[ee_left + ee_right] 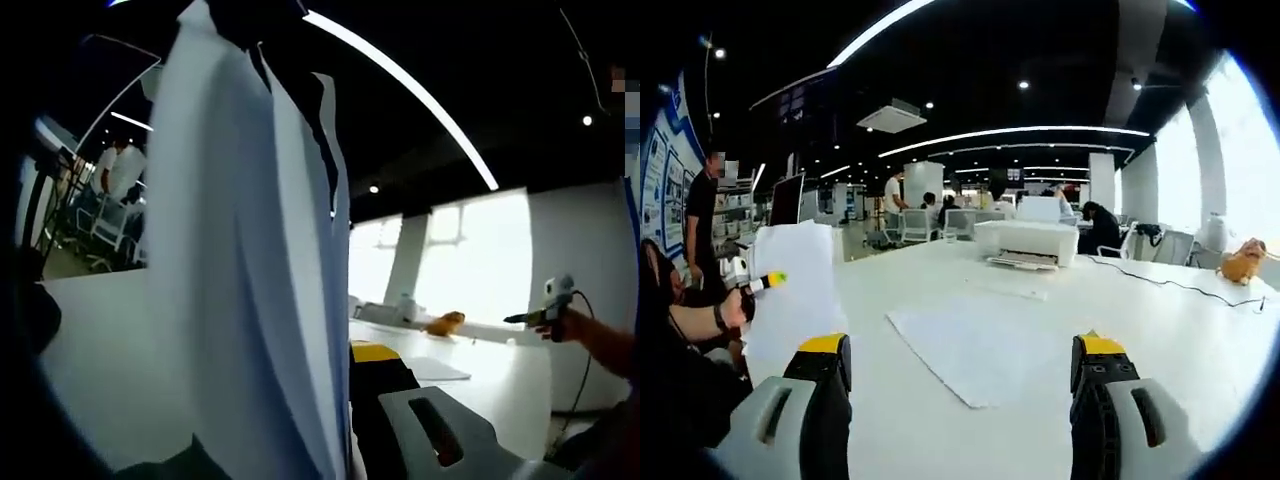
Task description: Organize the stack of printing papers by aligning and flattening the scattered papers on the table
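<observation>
A long white table (1160,330) runs away from the right gripper (965,400) into an open office with a black ceiling and curved strip lights (1010,130). Far along the table a white printer (1025,242) sits, a thin dark cable (1170,283) trails from it toward the right, and an orange toy animal (1243,262) stands at the far right edge by the bright windows. Several people (898,195) stand or sit at desks in the far room, and one person (700,215) stands at the left.

Loose printing papers (975,345) lie flat on the table just ahead of the right gripper, whose yellow-tipped jaws stand wide apart with nothing between them. Bare tabletop lies all around these sheets, out to the right edge.

At the left, the left gripper (768,281) holds a stack of papers (790,290) upright above the table's near left edge. In the left gripper view that stack (250,270) stands on edge right against the camera, clamped between the jaws of the left gripper (345,400), sheets fanned slightly at the top. Beyond it the white table (500,385) stretches to the windows (470,255), where the right gripper (545,312) hangs at the far right.
</observation>
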Available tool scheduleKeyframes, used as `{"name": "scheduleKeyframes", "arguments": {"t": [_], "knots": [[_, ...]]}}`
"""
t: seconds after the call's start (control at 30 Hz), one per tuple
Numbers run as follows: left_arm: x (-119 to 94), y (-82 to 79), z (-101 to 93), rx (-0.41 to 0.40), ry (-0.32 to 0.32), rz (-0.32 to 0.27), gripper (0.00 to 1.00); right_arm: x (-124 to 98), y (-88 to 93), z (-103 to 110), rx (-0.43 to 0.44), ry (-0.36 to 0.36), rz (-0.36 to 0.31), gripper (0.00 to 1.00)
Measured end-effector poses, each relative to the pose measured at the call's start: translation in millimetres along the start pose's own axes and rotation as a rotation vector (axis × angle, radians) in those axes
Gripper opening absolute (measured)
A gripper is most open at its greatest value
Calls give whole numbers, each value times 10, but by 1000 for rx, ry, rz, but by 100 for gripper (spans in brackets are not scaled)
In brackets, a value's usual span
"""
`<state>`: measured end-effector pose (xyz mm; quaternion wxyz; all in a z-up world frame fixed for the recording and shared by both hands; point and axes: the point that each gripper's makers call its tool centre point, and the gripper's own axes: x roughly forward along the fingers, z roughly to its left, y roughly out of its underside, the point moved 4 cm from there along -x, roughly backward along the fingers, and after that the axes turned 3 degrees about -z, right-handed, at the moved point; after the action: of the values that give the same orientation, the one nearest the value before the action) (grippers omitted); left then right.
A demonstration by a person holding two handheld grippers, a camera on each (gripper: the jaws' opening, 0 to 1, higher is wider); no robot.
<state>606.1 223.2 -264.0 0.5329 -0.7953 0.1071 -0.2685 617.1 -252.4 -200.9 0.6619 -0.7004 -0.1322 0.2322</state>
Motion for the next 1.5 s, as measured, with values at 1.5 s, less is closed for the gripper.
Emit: {"name": "scheduleKeyframes", "arguments": {"t": [1.5], "knots": [[2,11,10,22,-1,12,6,1479,781,-527,142,43,-45,90]]}}
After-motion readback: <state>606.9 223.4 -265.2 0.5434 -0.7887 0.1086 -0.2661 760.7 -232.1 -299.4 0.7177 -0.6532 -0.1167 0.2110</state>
